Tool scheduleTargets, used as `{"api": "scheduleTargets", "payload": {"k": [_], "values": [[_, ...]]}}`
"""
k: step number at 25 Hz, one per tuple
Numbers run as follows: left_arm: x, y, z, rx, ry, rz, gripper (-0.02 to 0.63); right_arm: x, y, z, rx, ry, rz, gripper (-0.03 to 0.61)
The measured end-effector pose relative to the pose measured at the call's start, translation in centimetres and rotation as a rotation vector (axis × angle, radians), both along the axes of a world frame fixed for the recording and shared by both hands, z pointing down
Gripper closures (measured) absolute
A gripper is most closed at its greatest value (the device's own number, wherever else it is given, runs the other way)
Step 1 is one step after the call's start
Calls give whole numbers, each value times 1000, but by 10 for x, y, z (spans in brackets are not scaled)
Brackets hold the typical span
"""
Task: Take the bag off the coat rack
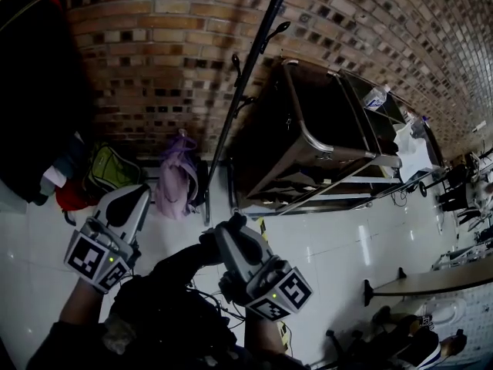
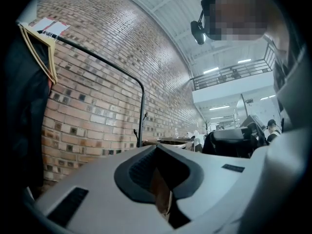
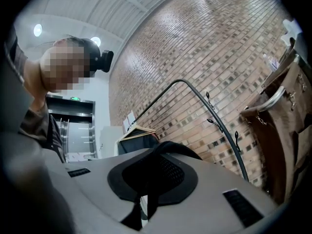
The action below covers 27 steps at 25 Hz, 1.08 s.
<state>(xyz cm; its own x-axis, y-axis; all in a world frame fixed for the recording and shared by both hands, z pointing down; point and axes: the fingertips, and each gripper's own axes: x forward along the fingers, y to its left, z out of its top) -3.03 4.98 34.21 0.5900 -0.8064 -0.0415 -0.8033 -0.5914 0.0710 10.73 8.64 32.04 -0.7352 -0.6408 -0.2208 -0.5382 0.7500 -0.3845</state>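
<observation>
Backdrop: brick wall [image 1: 154, 52], white tiled floor [image 1: 339, 237], black coat rack [image 1: 249, 83] upper centre.
Left tongs [image 1: 133, 197]: clenched, lower left.
Right tongs [image 1: 224, 232]: clenched on black bag strap [image 1: 206, 247].

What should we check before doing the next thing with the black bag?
1. Right hand-held gripper shut on the strap: ok, the strap runs between its jaws.
2. Bag off the coat rack: ok, it hangs close to the person, apart from the pole.
3. Strap free of the hooks: ok, none touches it.
4. Left hand-held gripper free to help: ok, jaws together, nothing held.
5. Bag zipped shut: cannot tell, it is too dark.
</observation>
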Motion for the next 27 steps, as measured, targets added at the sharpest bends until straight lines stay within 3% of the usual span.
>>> {"api": "scheduleTargets", "payload": {"k": [15, 27], "values": [[-9, 7, 2, -22, -8, 71, 581, -26, -16, -1, -4, 36, 71, 563], [-31, 4, 6, -31, 9, 72, 581, -59, -27, 13, -35, 57, 44, 563]]}}
